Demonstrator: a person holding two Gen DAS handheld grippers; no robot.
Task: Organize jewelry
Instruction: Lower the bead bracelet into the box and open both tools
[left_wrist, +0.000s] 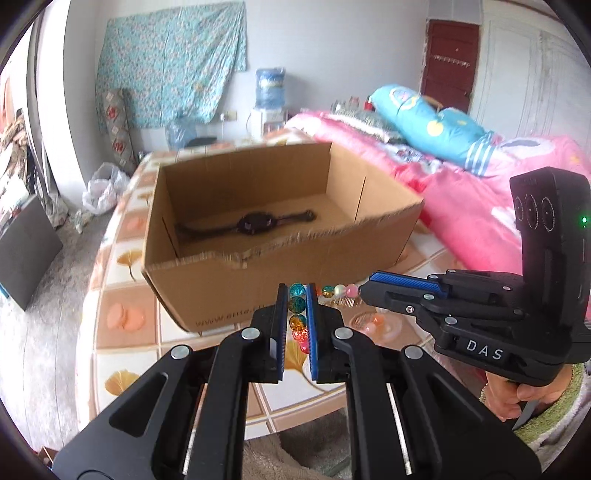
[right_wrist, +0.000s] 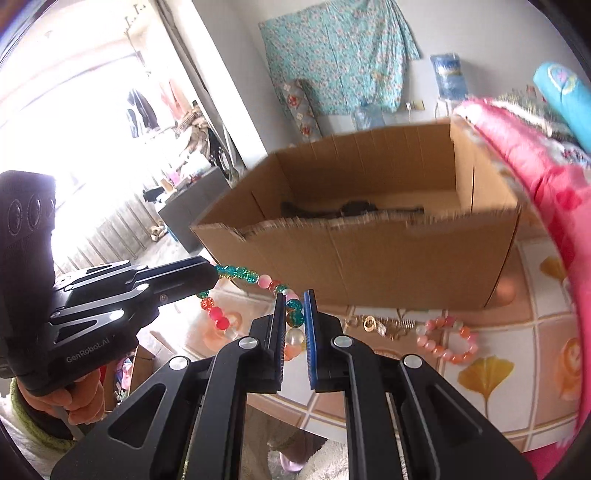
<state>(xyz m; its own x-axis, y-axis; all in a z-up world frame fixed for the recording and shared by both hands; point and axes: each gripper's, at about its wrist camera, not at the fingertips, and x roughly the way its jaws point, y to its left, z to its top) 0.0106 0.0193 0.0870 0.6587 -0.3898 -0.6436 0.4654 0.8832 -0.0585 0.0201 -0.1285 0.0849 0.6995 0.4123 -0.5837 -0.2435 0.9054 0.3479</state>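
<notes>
Beads of glassy teal, amber, pink and pearl white, strung as one long necklace (right_wrist: 255, 278), hang in the air between the two tools, just in front of the near wall of the open brown cardboard box (left_wrist: 258, 236). The left tongs (left_wrist: 296, 295) are pinched nearly shut on one stretch of the strand, teal and amber beads showing in the narrow slot between the blue pads. The right tongs (right_wrist: 294, 306) are closed just as tightly on another stretch, a teal bead sitting between the pads. A short run of beads spans the gap from one tool to the other, and a loose loop sags below toward the tiled, flower-printed bench (right_wrist: 517, 295).

The step in hand looks like carrying the strand over the torn front rim and lowering it inside. To do it well, both tools should probably travel together at an even height, so the span neither stretches nor snags on the ragged cardboard edge, and the hanging loop should clear the rim first.

A dark strap-like piece (left_wrist: 255, 223) already lies on the box floor. A pink and orange bead bracelet (right_wrist: 448, 339) and small gold pieces (right_wrist: 373, 325) remain on the bench near the box.
</notes>
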